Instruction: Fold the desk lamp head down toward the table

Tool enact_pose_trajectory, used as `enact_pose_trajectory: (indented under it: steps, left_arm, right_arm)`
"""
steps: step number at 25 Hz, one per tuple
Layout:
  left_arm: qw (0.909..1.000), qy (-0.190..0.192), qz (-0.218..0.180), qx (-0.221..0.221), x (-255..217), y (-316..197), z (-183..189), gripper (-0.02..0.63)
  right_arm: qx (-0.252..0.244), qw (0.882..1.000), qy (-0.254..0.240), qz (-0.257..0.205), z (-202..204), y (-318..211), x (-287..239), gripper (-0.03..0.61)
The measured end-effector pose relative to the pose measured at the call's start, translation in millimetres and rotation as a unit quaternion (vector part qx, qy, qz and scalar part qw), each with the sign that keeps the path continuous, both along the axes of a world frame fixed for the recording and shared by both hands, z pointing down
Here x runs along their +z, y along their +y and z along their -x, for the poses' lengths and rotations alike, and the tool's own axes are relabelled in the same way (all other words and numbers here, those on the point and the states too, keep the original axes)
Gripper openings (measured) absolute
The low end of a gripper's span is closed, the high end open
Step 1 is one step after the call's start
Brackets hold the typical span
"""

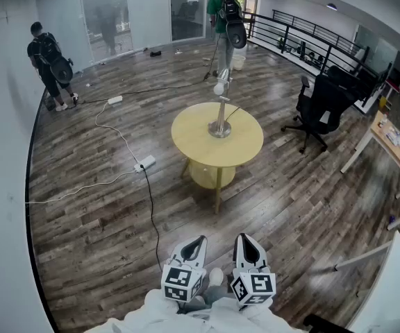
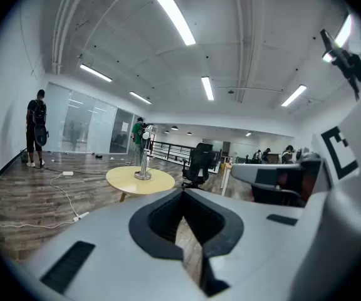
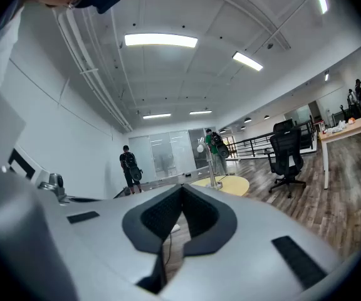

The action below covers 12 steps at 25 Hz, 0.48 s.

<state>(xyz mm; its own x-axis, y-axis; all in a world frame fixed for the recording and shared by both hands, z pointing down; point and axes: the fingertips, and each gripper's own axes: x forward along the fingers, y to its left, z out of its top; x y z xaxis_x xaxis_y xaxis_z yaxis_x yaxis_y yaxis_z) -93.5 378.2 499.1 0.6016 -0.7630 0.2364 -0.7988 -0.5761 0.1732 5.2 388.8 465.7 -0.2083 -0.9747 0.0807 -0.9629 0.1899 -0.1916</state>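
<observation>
A silver desk lamp (image 1: 221,109) stands upright on a round yellow table (image 1: 193,141) in the middle of the room, its white head (image 1: 219,87) raised at the top of the stem. Both grippers are held low and close to me, far short of the table. My left gripper (image 1: 197,243) is shut with nothing in it, and my right gripper (image 1: 244,240) beside it is also shut and empty. The left gripper view shows the lamp (image 2: 145,163) small and far beyond the closed jaws (image 2: 182,193). In the right gripper view the lamp (image 3: 212,168) stands past the closed jaws (image 3: 182,187).
A black office chair (image 1: 321,113) stands right of the table. A power strip (image 1: 146,162) and cables lie on the wood floor to its left. Two people with backpacks (image 1: 49,64) (image 1: 226,16) stand at the back. A light desk (image 1: 398,144) runs along the right.
</observation>
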Motion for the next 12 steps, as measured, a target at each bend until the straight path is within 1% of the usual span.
enact_pose_trajectory:
  steps: [3, 6, 12]
  left_arm:
    - [1.0000, 0.000, 0.003, -0.007, 4.5, -23.7, 2.3, -0.002]
    - [0.9999, 0.000, 0.004, -0.013, 6.6, -46.2, -4.0, -0.002]
    - [0.9997, -0.001, -0.003, -0.024, 3.2, -100.3, -16.3, -0.002]
  right_arm:
    - [0.000, 1.000, -0.001, 0.001, -2.0, -20.8, 5.6, 0.012]
    - [-0.002, 1.000, 0.000, 0.004, -10.9, -45.9, 9.9, 0.012]
    - [-0.016, 1.000, -0.001, -0.011, -21.0, -106.5, 0.0, 0.012]
